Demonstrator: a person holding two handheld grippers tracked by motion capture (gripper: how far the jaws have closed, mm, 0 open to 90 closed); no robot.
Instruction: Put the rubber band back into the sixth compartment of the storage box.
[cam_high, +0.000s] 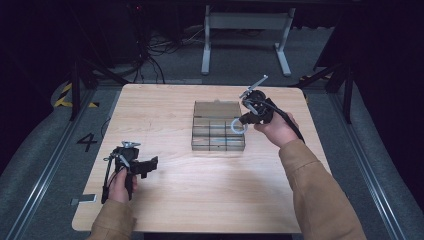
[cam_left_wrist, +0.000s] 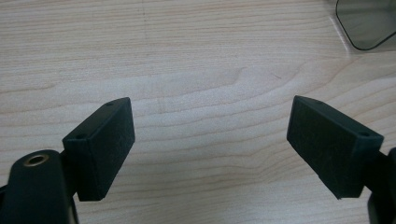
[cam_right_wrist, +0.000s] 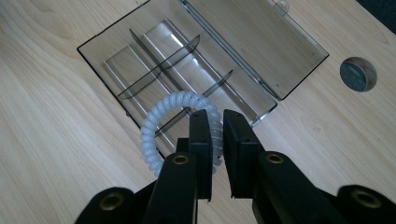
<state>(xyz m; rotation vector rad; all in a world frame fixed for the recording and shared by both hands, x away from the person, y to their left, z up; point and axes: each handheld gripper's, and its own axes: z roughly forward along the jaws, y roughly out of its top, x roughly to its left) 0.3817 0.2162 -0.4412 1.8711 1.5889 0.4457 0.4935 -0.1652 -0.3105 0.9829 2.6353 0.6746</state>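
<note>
A smoky clear plastic organiser box (cam_high: 218, 140) with its lid (cam_high: 216, 109) laid open sits at the table's middle. Dividers split the box (cam_right_wrist: 93, 51) into several compartments, all without contents. My right gripper (cam_high: 246, 120) hovers over the box's right side, shut on a white spiral coil ring (cam_high: 239, 126). In the right gripper view the ring (cam_right_wrist: 161, 109) hangs from my right gripper (cam_right_wrist: 217, 116) above a compartment near the lid (cam_right_wrist: 261, 37). My left gripper (cam_high: 149, 165) is low over the table's front left, and its jaws (cam_left_wrist: 210, 116) stand wide open with bare wood between them.
The wooden table (cam_high: 165, 200) has a round cable hole (cam_right_wrist: 358, 73) beyond the lid. A corner of the box (cam_left_wrist: 369, 23) shows at the top right of the left gripper view. Past the table's far edge stand a white desk frame (cam_high: 245, 35) and cables on the floor.
</note>
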